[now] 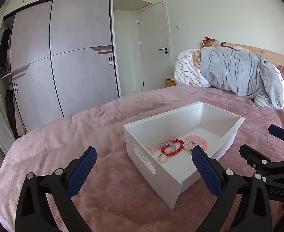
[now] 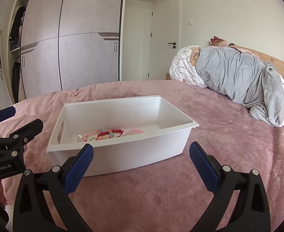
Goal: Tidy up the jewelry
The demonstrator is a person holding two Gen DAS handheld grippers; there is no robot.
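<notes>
Bracelets (image 1: 172,147) lie in a small heap on the floor of a white bin (image 1: 161,176), near the end with the handle slot: a red beaded one (image 2: 111,132), a pink one (image 1: 197,141) beside it, and pastel bead strands tangled among them. The bin sits on a pink bedspread (image 2: 161,193). The left tongs (image 1: 143,169) and right tongs (image 2: 141,167) hover just short of the bin, both spread wide and holding nothing. A rolled grey blanket (image 1: 238,75) lies at the headboard.

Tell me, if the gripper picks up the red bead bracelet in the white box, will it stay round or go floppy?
The red bead bracelet would probably droop, since it looks like separate beads strung in a loop. Its round, shiny beads may slip between pads. It looks tangled with the pastel bracelet, which might lift along too.
</notes>
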